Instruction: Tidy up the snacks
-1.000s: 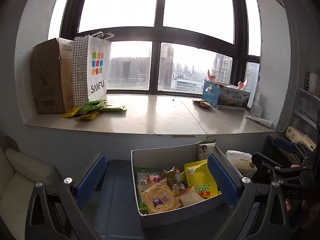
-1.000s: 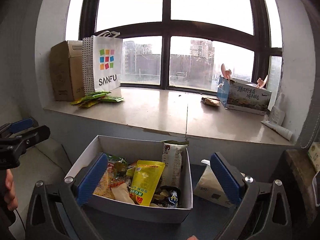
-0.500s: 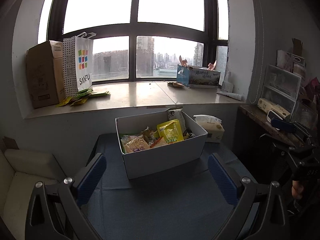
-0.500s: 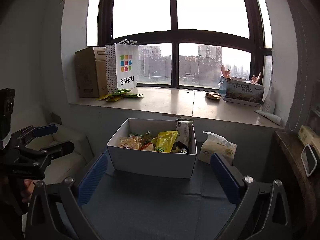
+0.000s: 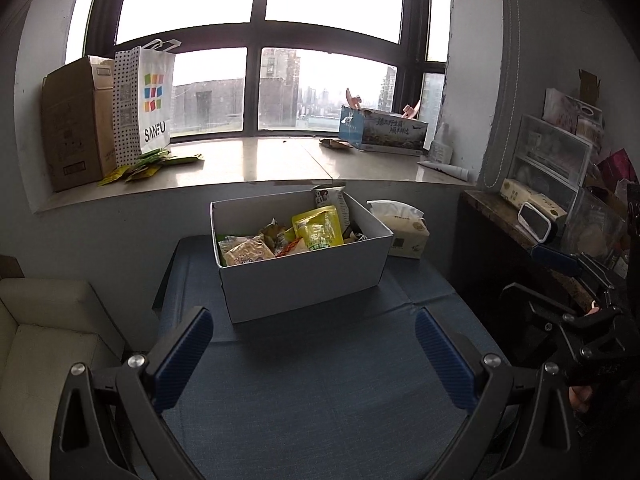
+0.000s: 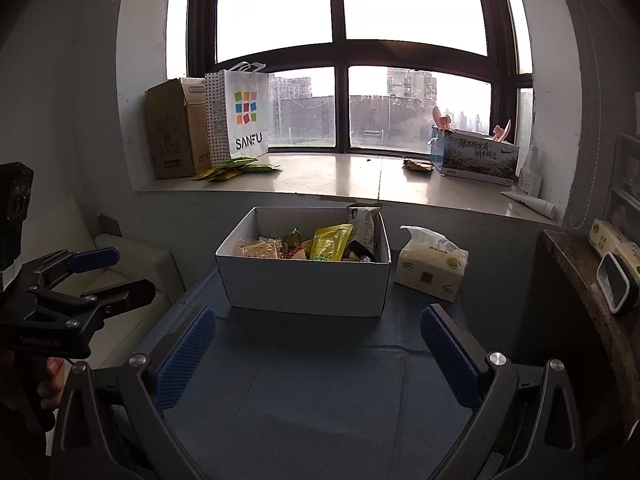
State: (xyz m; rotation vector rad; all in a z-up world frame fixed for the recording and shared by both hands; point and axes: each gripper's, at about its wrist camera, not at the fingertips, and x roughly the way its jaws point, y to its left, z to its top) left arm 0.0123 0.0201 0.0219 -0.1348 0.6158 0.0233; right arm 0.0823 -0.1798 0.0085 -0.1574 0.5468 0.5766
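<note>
Both tools hang spread wide and empty: the left gripper (image 5: 312, 356) and the right gripper (image 6: 316, 354) fill the lower frame over a dark blue cloth-covered table (image 5: 320, 392). At mid-frame on that cloth stands a white rectangular cardboard box (image 6: 304, 284) holding assorted snack packets (image 6: 328, 242), among them a yellow pouch. A soft tissue pack (image 6: 432, 266) sits just beside its right wall. Green and yellow sachets (image 6: 236, 168) lie on the pale windowsill (image 6: 340, 178) beyond, at upper left.

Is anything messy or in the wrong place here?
Yes. Green and yellow snack packets lie loose on the windowsill, not in the white snack box. Another wrapper lies beside the blue box. Inside the snack box, packets are jumbled, one tall bag poking above the rim.
</note>
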